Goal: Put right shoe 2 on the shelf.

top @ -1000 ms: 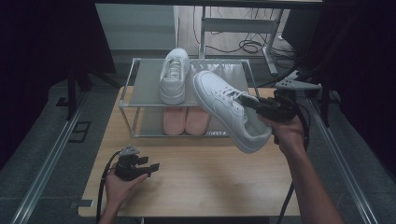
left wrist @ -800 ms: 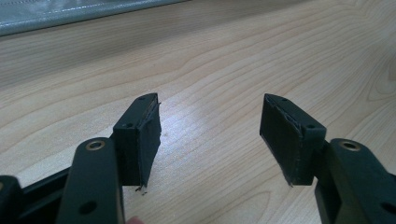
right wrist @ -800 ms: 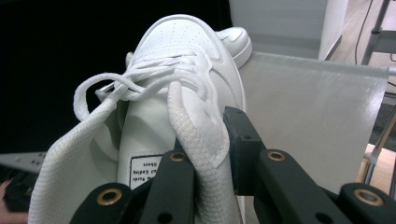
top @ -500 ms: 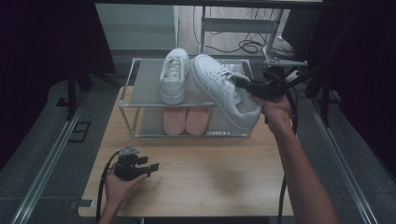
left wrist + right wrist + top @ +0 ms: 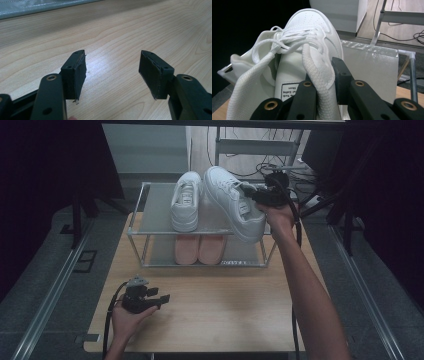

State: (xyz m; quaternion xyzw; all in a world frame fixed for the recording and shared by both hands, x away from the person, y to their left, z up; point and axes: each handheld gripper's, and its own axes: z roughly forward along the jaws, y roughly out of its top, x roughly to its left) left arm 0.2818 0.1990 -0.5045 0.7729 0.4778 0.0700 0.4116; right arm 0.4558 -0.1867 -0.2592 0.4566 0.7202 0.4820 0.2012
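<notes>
High view, your right gripper (image 5: 257, 196): it's up over the right side of the shoe rack (image 5: 150, 215), clamped on the collar of a white sneaker (image 5: 235, 202), and you've got that shoe in the air.
High view, the carried sneaker: tilted, toe pointing away toward the far-left, heel hanging past the rack's front edge, just beside the other white sneaker (image 5: 186, 207).
High view, that other sneaker: flat on the top shelf, left of the one you're holding, toe away from you.
High view, lower shelf: a pink pair (image 5: 200, 249) sits side by side under the top shelf.
High view, your left gripper (image 5: 162, 299): low at the near-left of the wooden table (image 5: 225, 305), jaws apart, well apart from the rack.
Left gripper view: your two black jaws stand wide with only bare wood grain between them; nothing in the grip.
Right gripper view: your jaws pinch the sneaker's padded side wall; laces and toe rise ahead, the rack's grey shelf behind.
</notes>
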